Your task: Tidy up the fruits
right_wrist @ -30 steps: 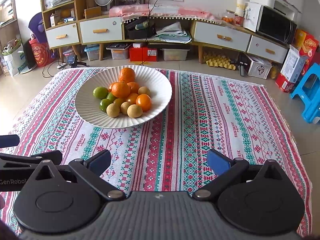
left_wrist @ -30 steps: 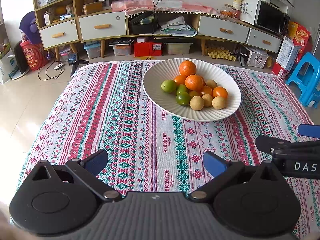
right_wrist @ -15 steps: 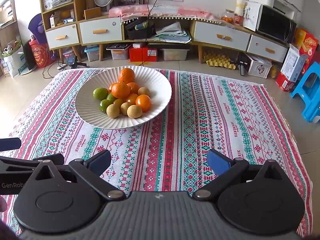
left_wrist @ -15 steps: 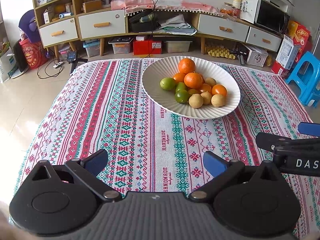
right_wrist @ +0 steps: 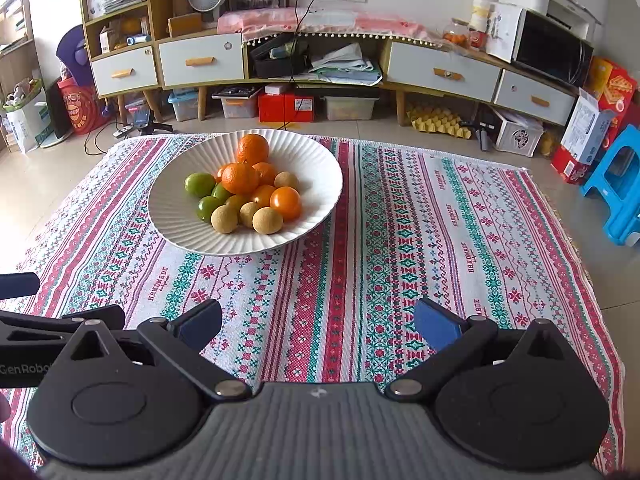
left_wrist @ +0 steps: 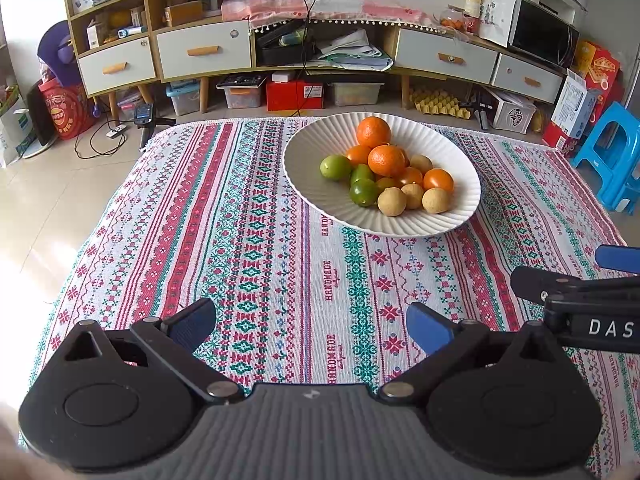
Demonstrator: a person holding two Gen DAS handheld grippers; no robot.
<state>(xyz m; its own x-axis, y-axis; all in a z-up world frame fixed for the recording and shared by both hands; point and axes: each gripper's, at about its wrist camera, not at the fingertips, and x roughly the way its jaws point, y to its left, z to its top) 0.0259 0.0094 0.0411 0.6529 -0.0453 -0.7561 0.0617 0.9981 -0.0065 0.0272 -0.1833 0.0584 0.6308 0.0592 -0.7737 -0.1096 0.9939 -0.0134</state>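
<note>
Over the last second we note only a slight drift of view: both the left gripper [left_wrist: 311, 325] and right gripper [right_wrist: 318, 325] hover spread and empty, all fruits [right_wrist: 248, 190] piled in the white bowl [right_wrist: 320, 172], matching finished or unsorted.

In the white bowl [right_wrist: 176, 224] several fruits lie half buried under the oranges [right_wrist: 240, 178], their kind unclear. The patterned cloth [left_wrist: 256, 240] is cut off by both views' lower edges, its near edge behind the gripper bodies
</note>
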